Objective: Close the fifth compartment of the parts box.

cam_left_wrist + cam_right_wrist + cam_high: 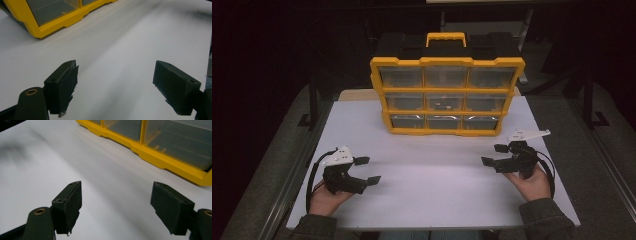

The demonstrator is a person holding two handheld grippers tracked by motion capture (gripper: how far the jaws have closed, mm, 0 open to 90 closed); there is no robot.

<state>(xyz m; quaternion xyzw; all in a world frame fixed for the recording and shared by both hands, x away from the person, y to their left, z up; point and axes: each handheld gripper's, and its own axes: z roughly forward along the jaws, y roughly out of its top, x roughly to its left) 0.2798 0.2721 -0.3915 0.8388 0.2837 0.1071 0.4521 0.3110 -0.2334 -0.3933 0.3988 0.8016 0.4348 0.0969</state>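
While a yellow-framed organizer case (446, 95) is standing upright at the far middle of the white table (432, 190), its yellow carry handle (446, 38) pointing up and its clear-fronted drawers (446, 102) facing the person in three rows of three, two hand-held grippers are waiting on either side of it. The case's bottom edge is resting on the tabletop, well apart from both tools. Its lower corner is showing in the left gripper view (47, 17) and a stretch of its lower rail in the right gripper view (160, 147).

At the near left, the left gripper (367, 171) is being held just above the table in the person's left hand (324, 200), its black jaws standing wide apart with nothing between them; bare white tabletop is lying between the pads in its own view (115, 85). At the near right, the right gripper (494, 155) is sitting in the right hand (532, 184), jaws likewise spread wide and gripping nothing (116, 207). Both tools are pointing inward toward the middle of the table, each trailing a black cable (312, 175). Grey sleeves (547, 220) are entering from the bottom edge.
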